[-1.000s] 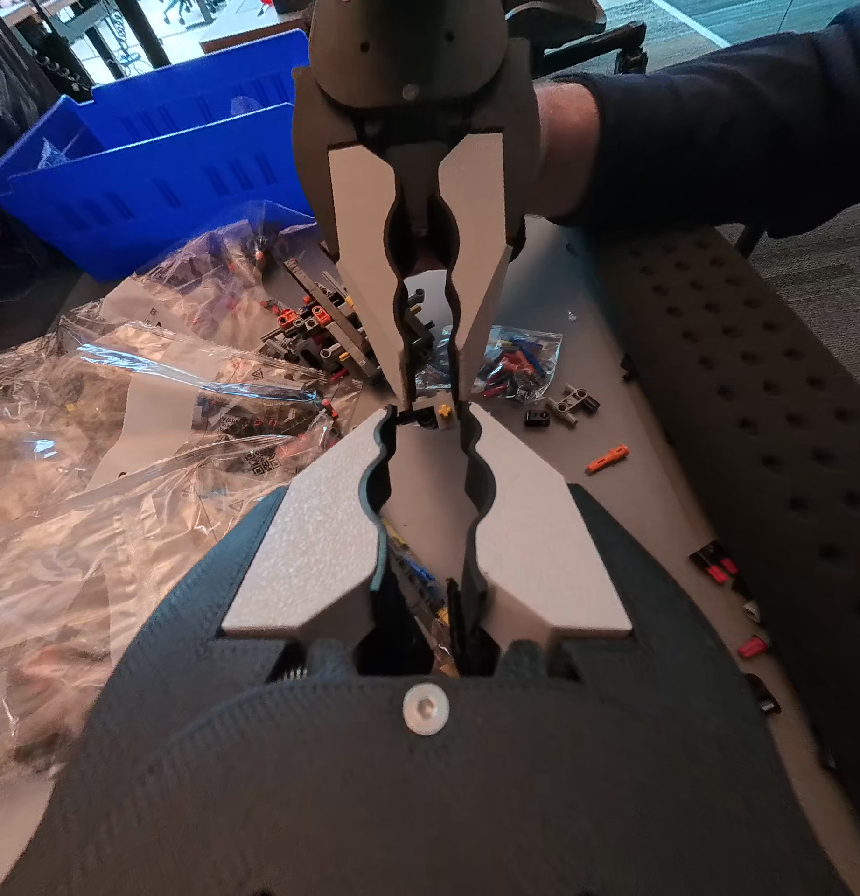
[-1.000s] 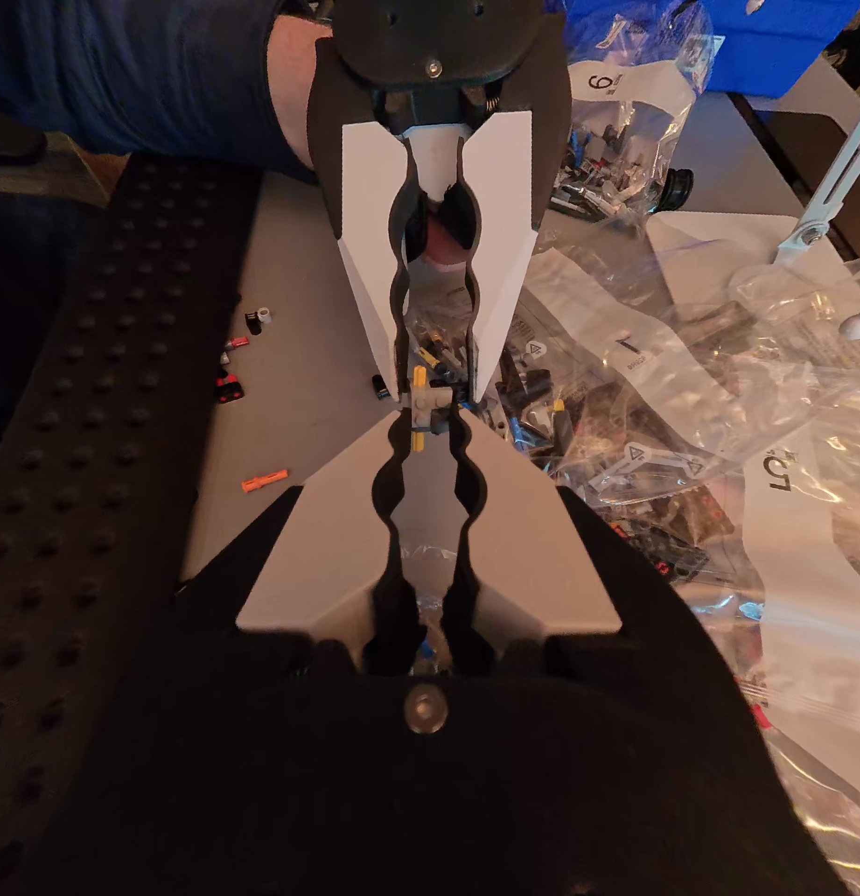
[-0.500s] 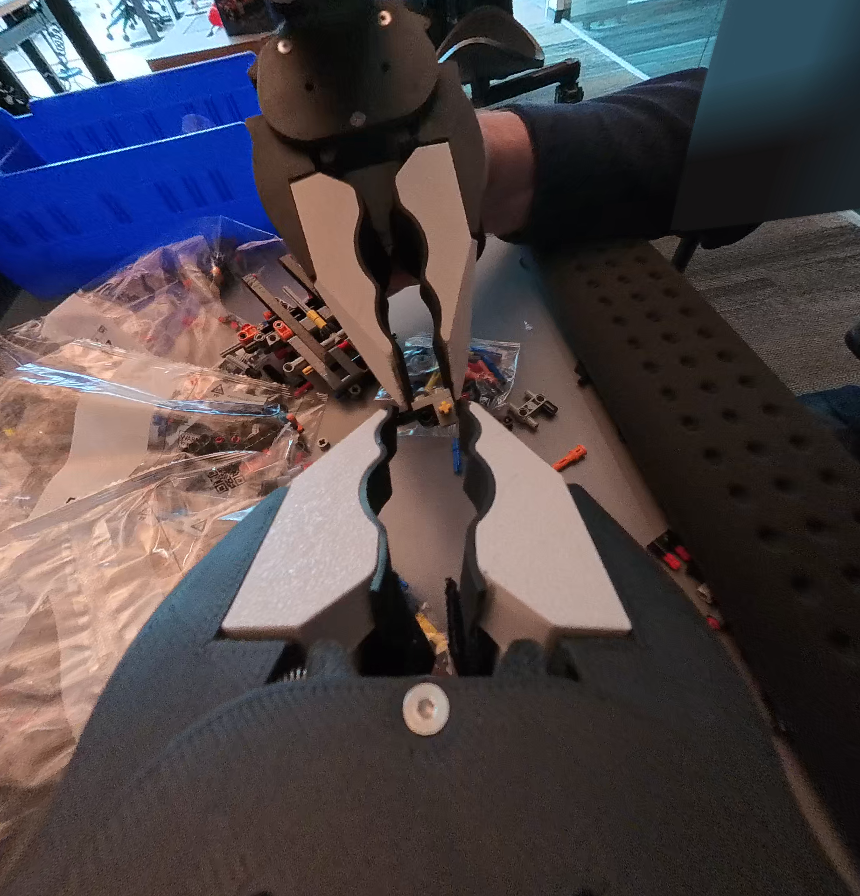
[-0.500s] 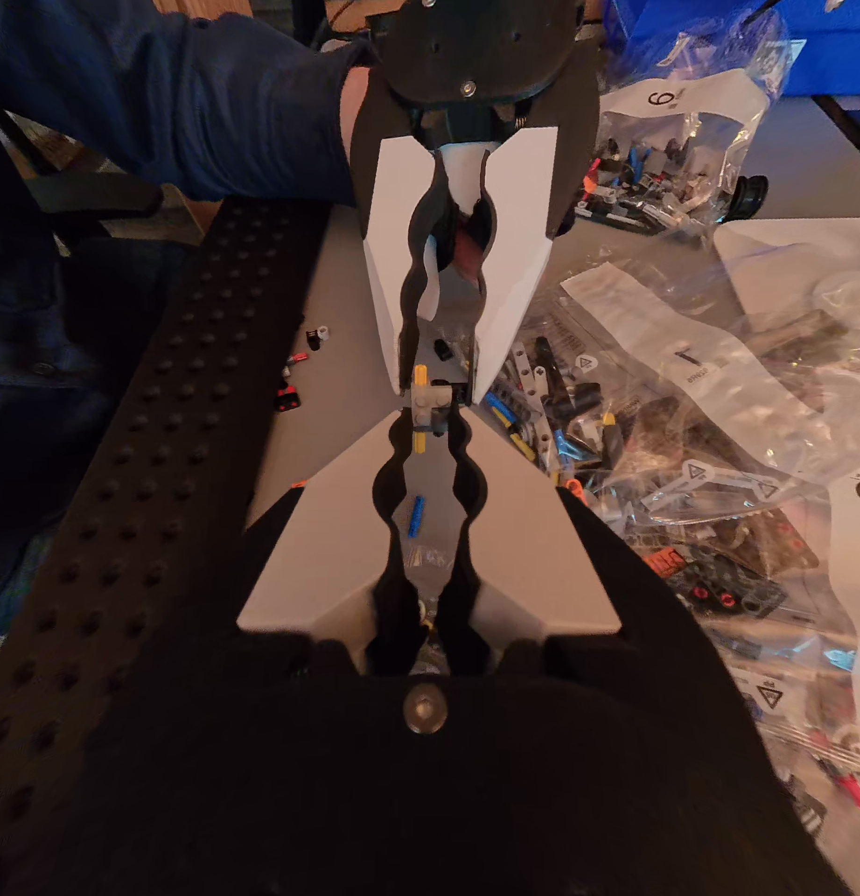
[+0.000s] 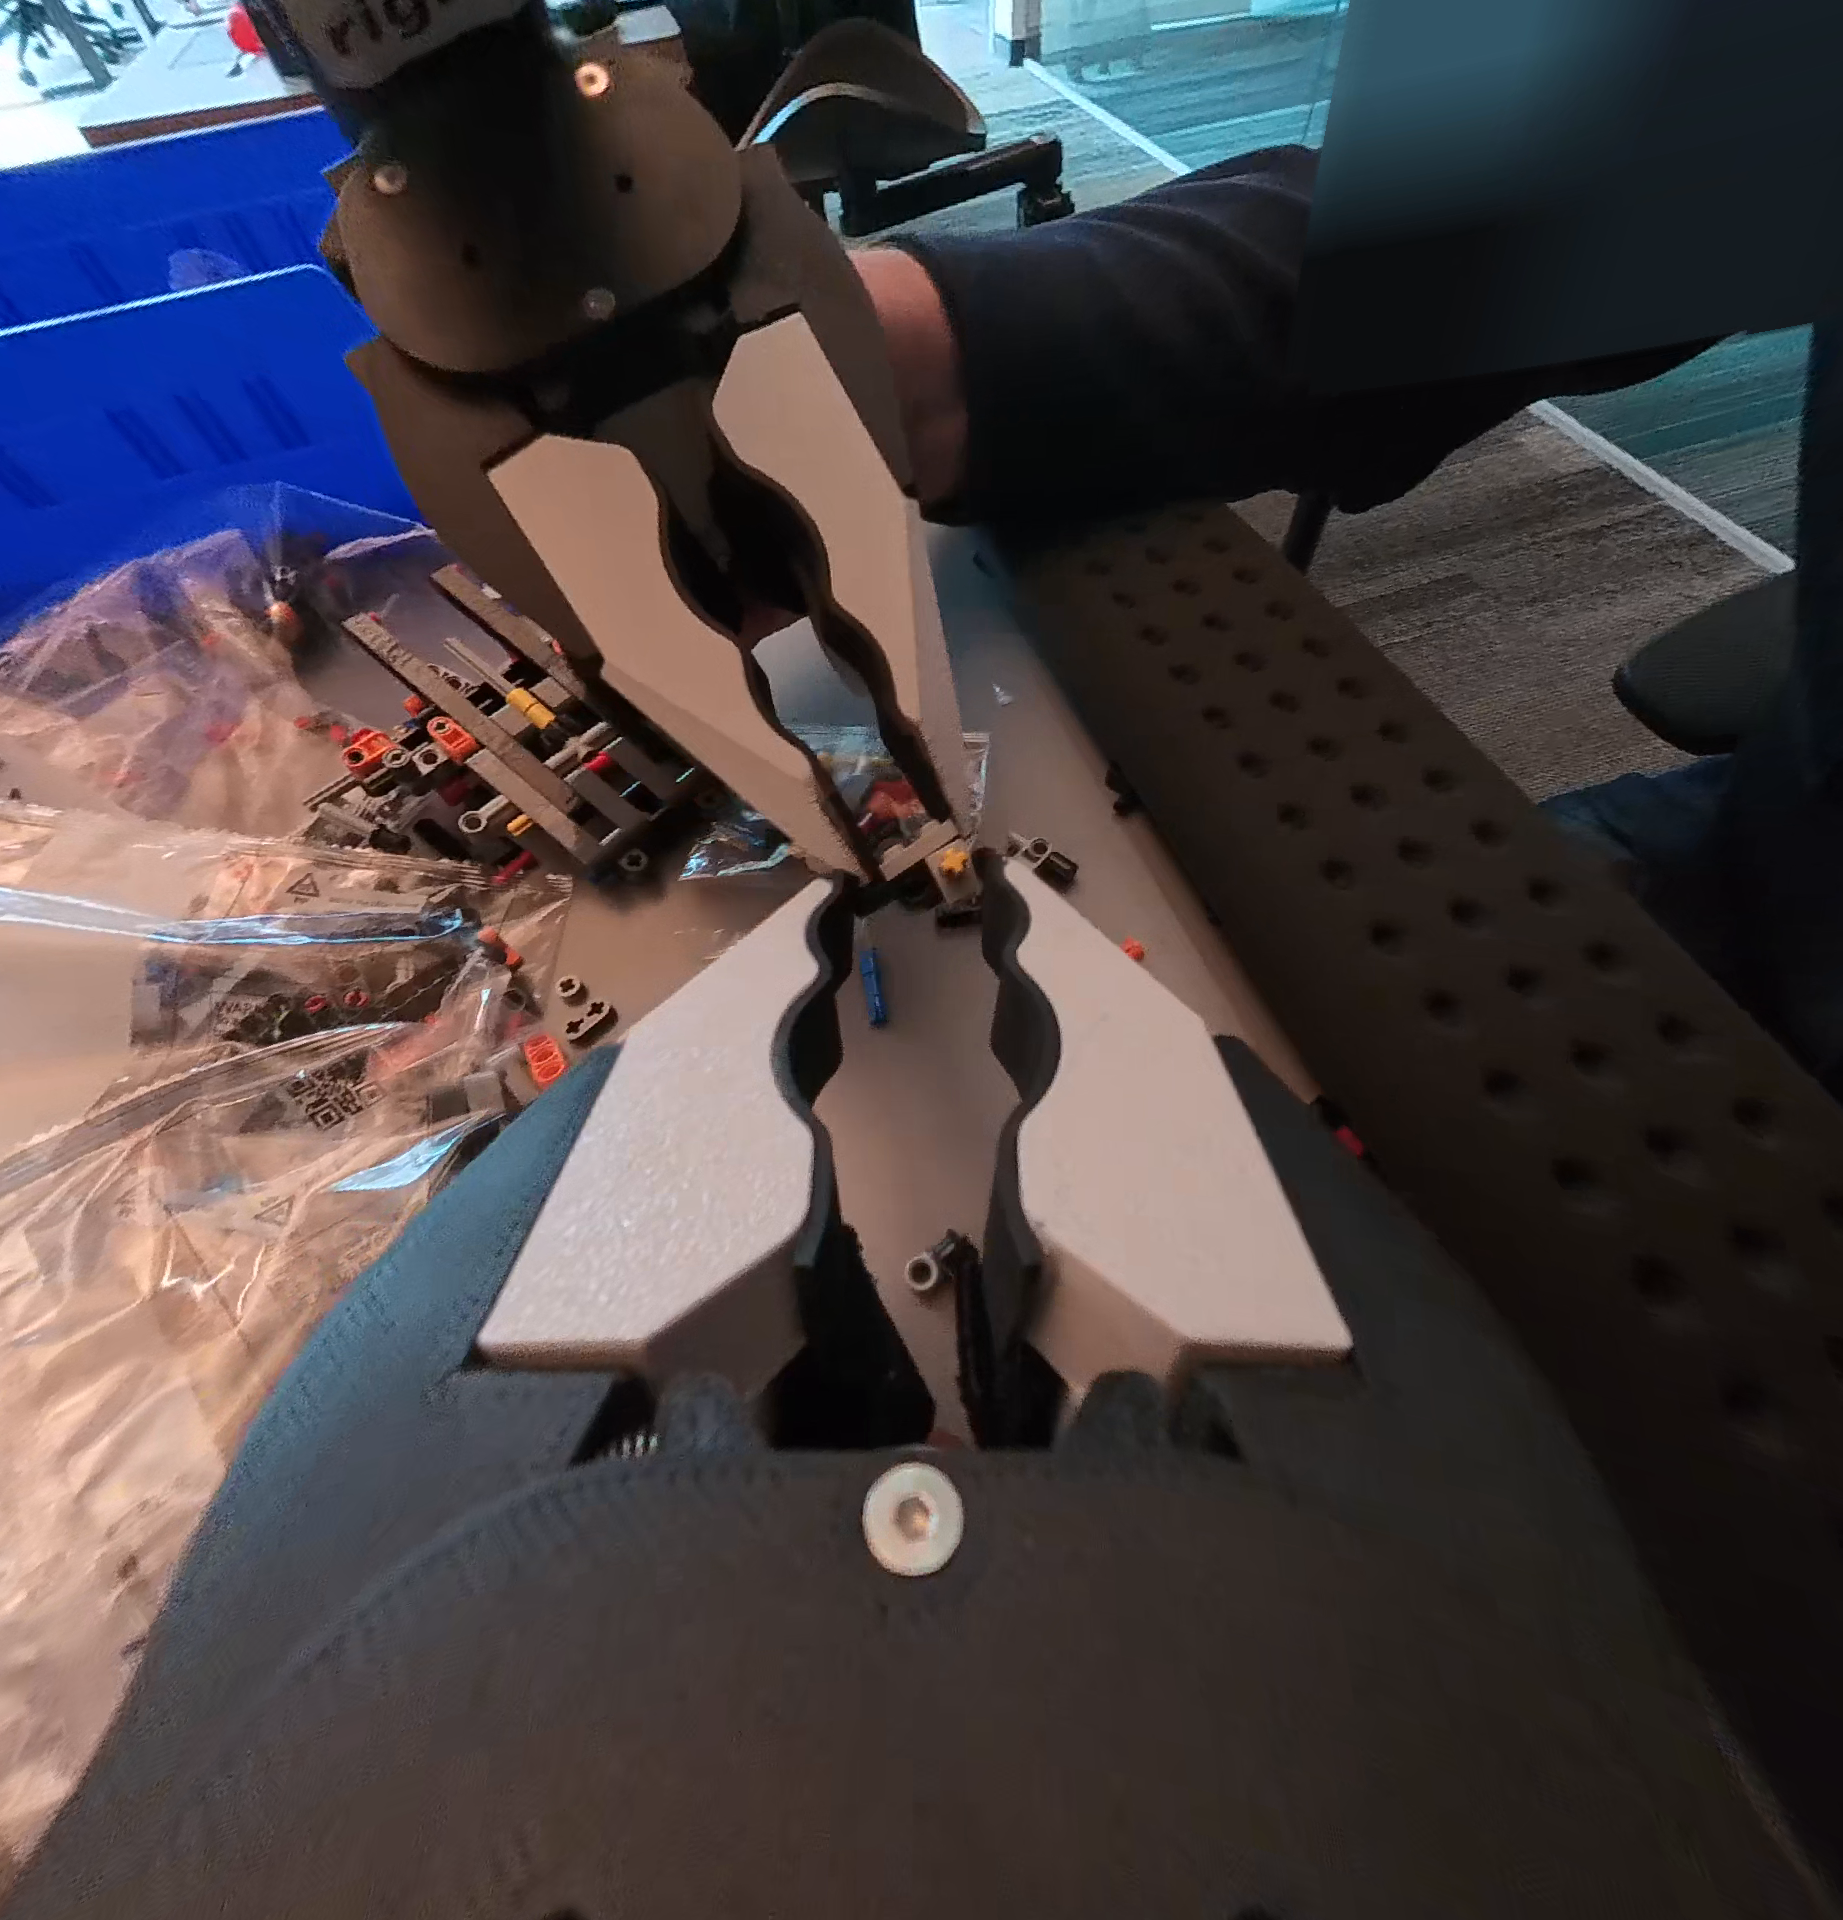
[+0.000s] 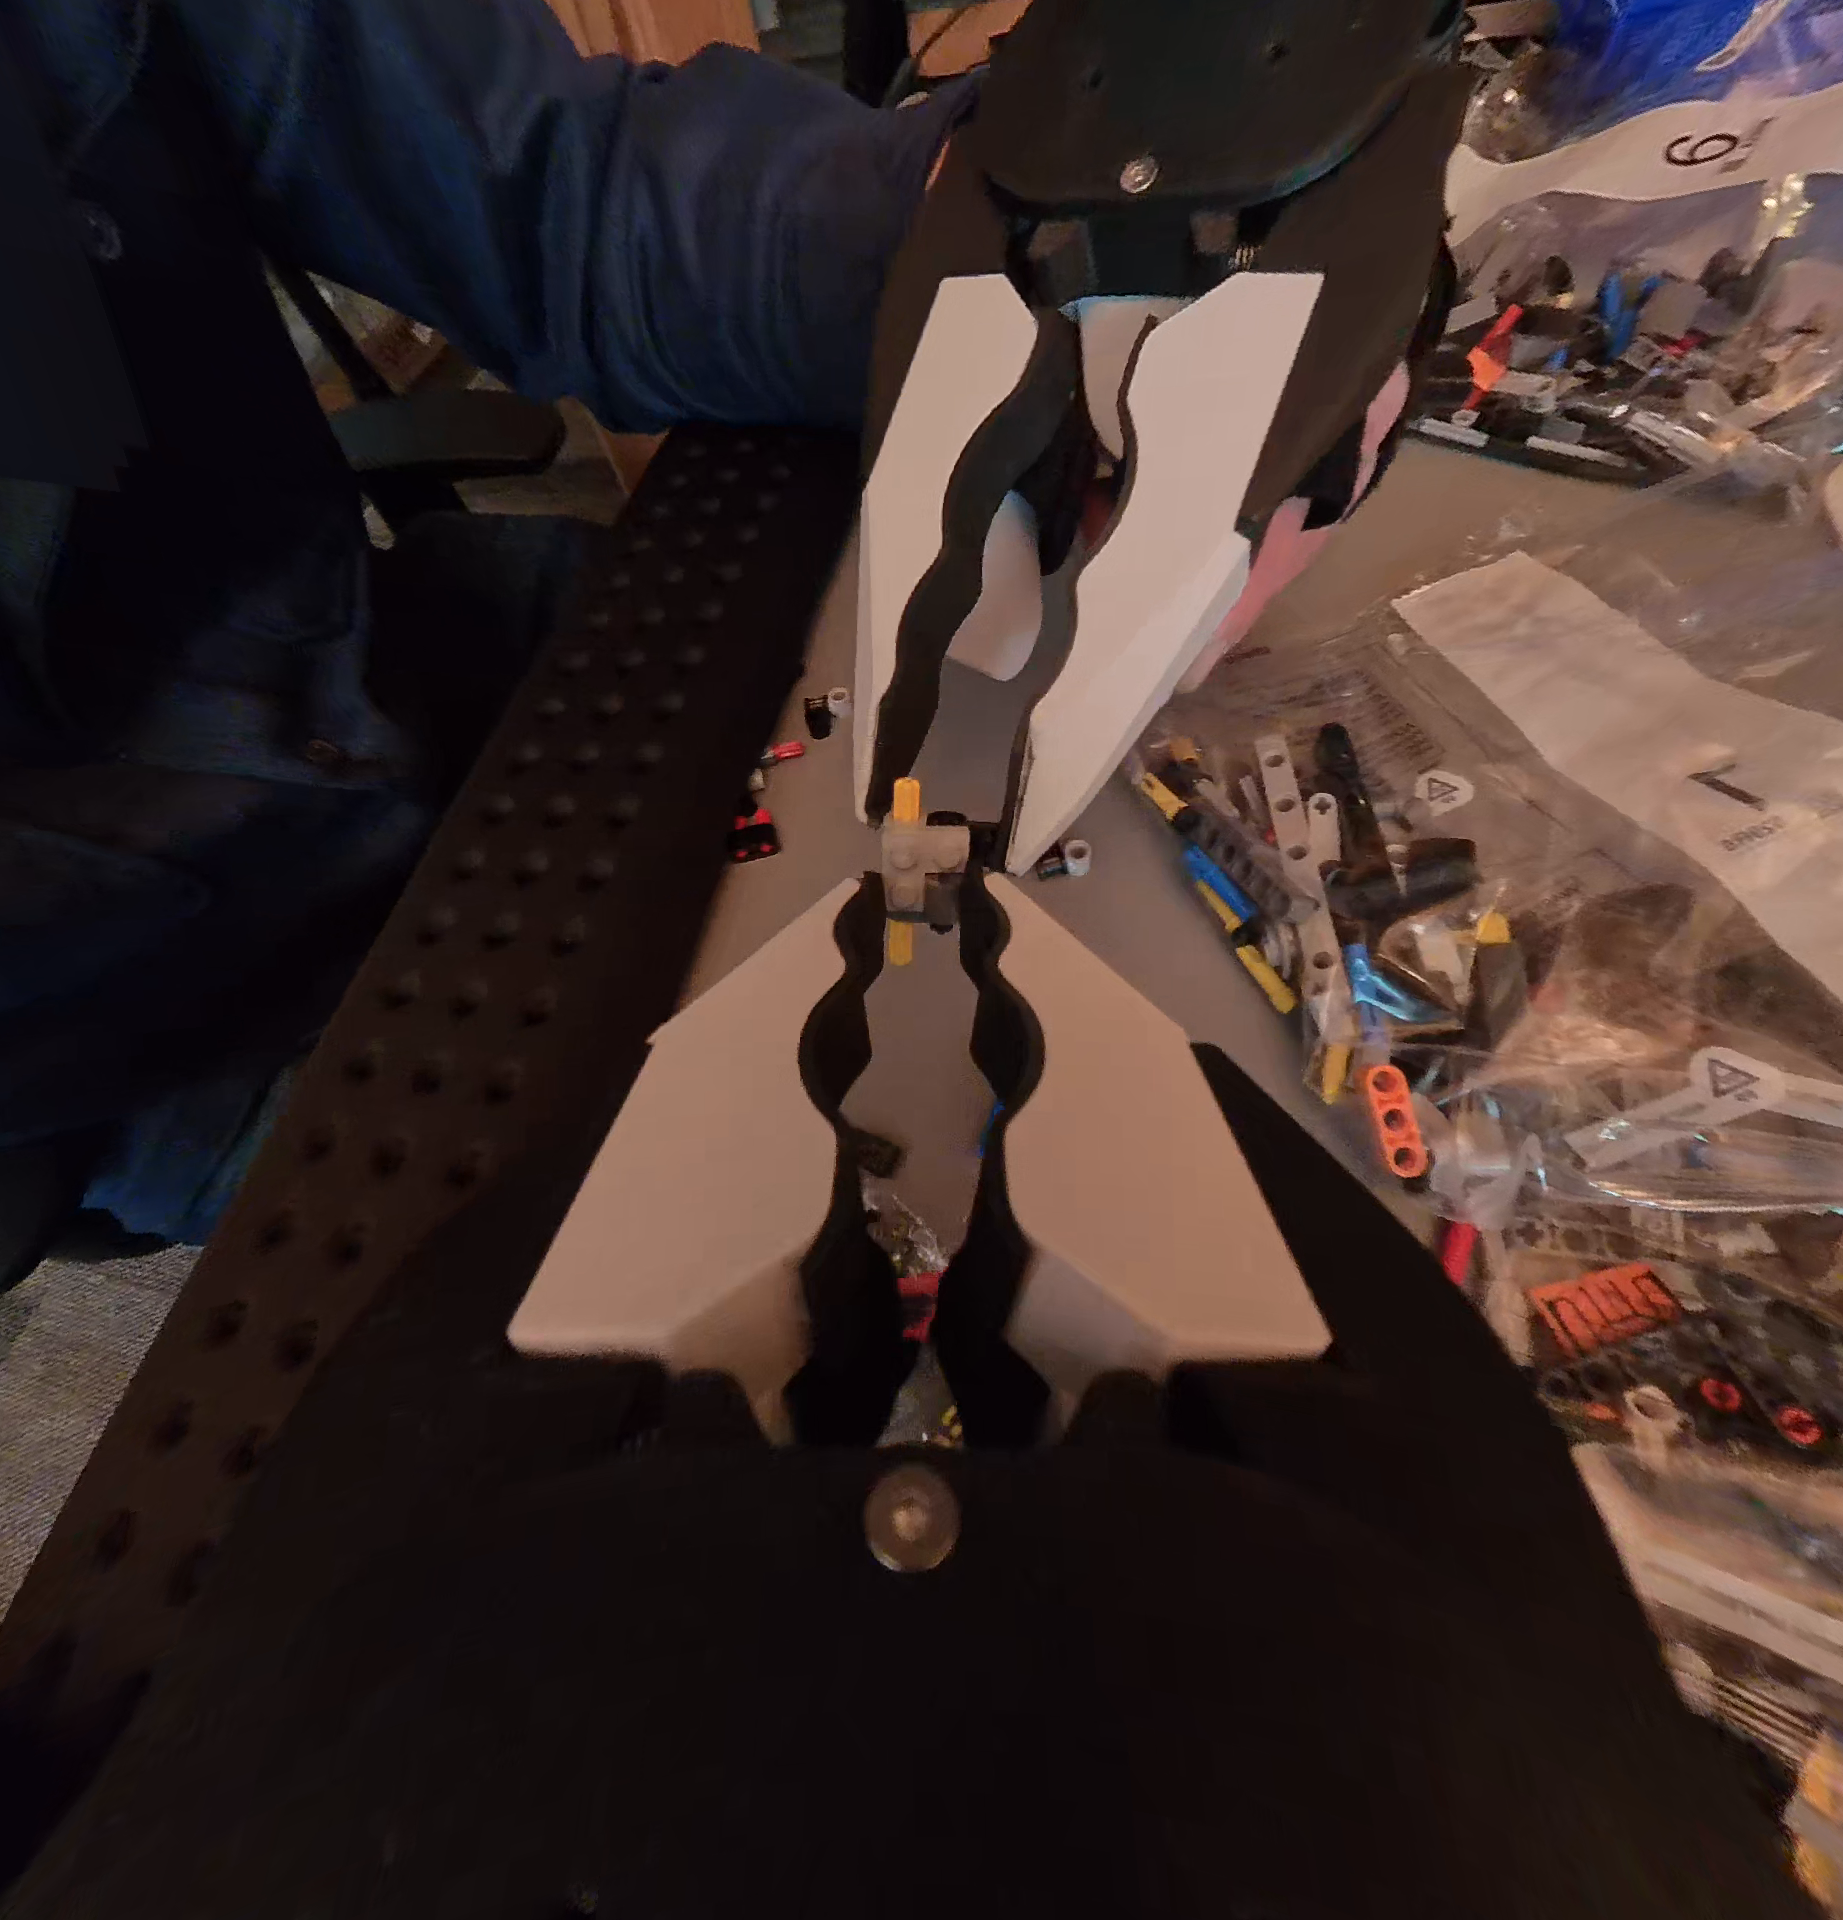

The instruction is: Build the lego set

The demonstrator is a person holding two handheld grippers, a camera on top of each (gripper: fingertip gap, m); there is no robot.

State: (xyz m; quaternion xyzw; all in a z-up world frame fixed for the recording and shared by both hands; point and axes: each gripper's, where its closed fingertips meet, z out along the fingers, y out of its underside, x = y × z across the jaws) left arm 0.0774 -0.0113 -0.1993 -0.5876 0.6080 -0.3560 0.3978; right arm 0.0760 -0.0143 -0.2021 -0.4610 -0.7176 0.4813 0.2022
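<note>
The right gripper (image 6: 912, 883) and left gripper (image 5: 912, 883) met tip to tip above the grey table (image 5: 896, 1143), both pinching one small grey connector piece (image 6: 922, 862) carrying a yellow axle (image 6: 904, 805). A partly built frame (image 5: 522, 769) lay beyond, left of the connector piece.

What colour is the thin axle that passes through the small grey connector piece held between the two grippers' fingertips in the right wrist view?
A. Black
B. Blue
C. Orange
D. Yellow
D: in the right wrist view the thin plastic axle running through the small grey connector piece is yellow, sticking out above and below it where the right gripper and the left gripper meet.
</note>
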